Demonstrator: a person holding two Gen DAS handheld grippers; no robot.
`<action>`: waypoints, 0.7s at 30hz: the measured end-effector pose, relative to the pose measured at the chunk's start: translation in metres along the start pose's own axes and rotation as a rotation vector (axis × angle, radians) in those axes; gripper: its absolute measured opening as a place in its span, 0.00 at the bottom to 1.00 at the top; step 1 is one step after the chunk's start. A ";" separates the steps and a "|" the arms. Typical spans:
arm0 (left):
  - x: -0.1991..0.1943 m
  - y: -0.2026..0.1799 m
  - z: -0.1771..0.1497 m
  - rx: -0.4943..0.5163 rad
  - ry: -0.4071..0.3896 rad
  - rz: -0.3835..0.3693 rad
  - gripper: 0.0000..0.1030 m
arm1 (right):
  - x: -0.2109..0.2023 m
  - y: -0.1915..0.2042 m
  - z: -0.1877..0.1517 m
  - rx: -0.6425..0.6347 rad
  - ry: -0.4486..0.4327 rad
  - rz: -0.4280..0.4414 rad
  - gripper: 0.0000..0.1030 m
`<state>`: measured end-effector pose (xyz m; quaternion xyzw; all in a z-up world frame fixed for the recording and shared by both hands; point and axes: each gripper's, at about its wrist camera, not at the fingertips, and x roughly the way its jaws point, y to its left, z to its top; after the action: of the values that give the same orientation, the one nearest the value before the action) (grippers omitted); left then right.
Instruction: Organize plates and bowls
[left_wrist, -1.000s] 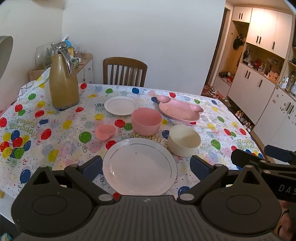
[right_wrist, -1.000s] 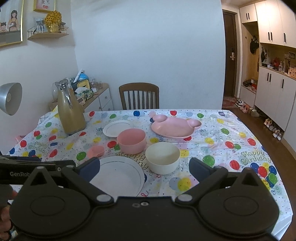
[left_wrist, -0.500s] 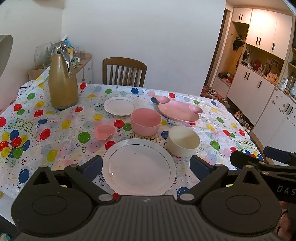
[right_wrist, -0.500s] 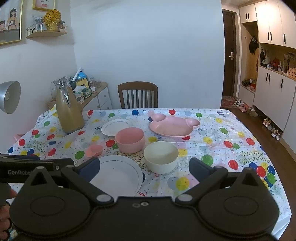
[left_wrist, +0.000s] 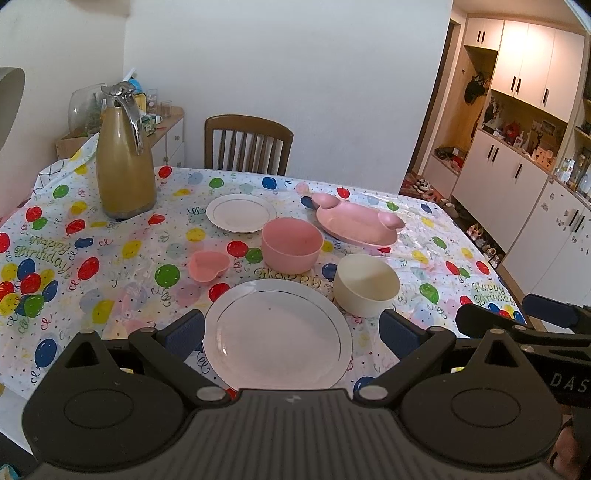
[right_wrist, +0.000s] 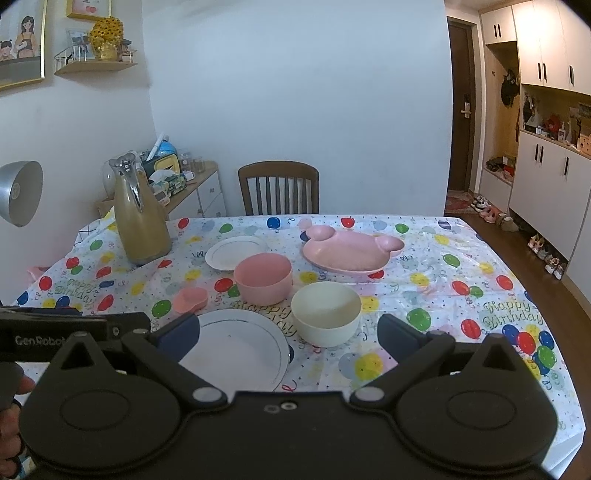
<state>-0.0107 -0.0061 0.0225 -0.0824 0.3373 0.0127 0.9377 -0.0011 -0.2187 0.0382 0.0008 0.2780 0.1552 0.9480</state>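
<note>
A large white plate (left_wrist: 277, 334) (right_wrist: 236, 347) lies nearest me on the balloon tablecloth. Right of it stands a cream bowl (left_wrist: 365, 284) (right_wrist: 325, 313). Behind them are a pink bowl (left_wrist: 291, 245) (right_wrist: 263, 277), a small pink heart dish (left_wrist: 208, 265) (right_wrist: 191, 299), a small white plate (left_wrist: 241, 213) (right_wrist: 235, 252) and a pink mouse-shaped plate (left_wrist: 356, 223) (right_wrist: 351, 249). My left gripper (left_wrist: 291, 334) hangs open above the large plate's near side. My right gripper (right_wrist: 288, 338) is open in front of the cream bowl. Both hold nothing.
A tall gold thermos jug (left_wrist: 125, 170) (right_wrist: 140, 218) stands at the table's back left. A wooden chair (left_wrist: 248, 147) (right_wrist: 279, 188) is tucked in at the far side. A lamp head (right_wrist: 20, 192) hangs at the left. The table edge drops off on the right toward the white cabinets (left_wrist: 517, 184).
Both grippers have drifted slightly back and up, so the dishes sit a little lower in view. Nothing on the table has moved.
</note>
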 end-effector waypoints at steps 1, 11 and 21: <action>0.000 0.000 0.000 0.000 -0.001 0.000 0.98 | 0.000 0.000 0.000 -0.002 0.000 0.001 1.00; 0.009 0.009 0.001 -0.023 0.017 -0.007 0.98 | 0.012 0.004 0.002 -0.004 0.018 0.008 0.99; 0.050 0.039 -0.006 -0.071 0.078 0.026 0.98 | 0.067 -0.008 -0.009 -0.031 0.120 0.022 0.94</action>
<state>0.0205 0.0297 -0.0197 -0.1115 0.3741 0.0336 0.9201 0.0496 -0.2071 -0.0049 -0.0202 0.3317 0.1698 0.9278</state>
